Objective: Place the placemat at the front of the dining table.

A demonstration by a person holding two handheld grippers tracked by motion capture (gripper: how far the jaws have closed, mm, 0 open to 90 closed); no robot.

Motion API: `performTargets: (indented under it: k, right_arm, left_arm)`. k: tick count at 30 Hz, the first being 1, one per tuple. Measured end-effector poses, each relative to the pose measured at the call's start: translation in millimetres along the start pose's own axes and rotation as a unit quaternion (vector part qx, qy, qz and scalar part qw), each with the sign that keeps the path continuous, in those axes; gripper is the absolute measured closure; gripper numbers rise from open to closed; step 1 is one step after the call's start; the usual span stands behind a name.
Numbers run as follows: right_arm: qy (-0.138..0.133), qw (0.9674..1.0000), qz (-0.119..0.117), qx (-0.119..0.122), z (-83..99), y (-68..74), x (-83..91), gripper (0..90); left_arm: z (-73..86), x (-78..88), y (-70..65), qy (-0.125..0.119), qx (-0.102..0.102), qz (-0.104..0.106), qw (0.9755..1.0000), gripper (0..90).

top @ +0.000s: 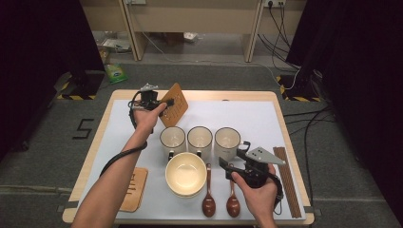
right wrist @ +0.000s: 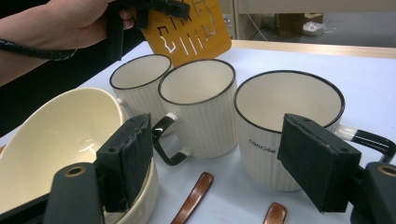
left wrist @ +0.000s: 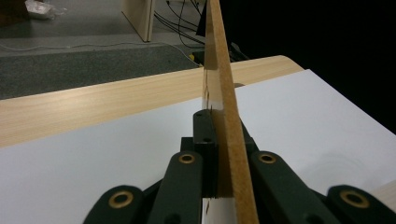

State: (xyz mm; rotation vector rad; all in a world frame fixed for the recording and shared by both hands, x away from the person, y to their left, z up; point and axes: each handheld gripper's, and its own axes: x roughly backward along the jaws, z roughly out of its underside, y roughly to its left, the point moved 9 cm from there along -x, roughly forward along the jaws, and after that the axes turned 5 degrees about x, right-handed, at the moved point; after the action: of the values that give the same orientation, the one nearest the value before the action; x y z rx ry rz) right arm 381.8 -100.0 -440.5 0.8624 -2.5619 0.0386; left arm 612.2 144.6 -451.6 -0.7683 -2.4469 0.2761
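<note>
The left gripper has its black fingers clamped on a thin wooden coaster, lifted tilted above the far left of the white tabletop. The left gripper view catches its raw fibrous edge; the right gripper view shows the slots cut through its flat face. The right gripper hangs open, holding nothing, its ribbed pads framing a ribbed cream mug with a black rim. From above: three mugs, a glossy bowl, two dark wooden spoons, another coaster.
</note>
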Motion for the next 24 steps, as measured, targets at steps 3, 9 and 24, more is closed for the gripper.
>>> performTargets:
  k: [3, 9, 24]
  right_arm:
    - [0.000, 1.0000, -0.001, -0.001, 0.3, 0.2, -0.5, 26.3]
    - [0.000, 1.0000, -0.001, -0.001, 0.2, 0.1, -0.3, 26.3]
    - [0.000, 1.0000, -0.001, -0.002, 1.1, -0.4, -0.1, 26.6]
  left_arm:
    - [-0.4, -2.4, -1.8, 0.001, 0.000, 0.002, 1.0000, 86.2]
    - [0.1, -7.5, -3.2, 0.008, 0.001, 0.004, 1.0000, 86.2]
    - [9.1, -19.8, 1.0, 0.026, 0.013, 0.003, 0.9996, 86.2]
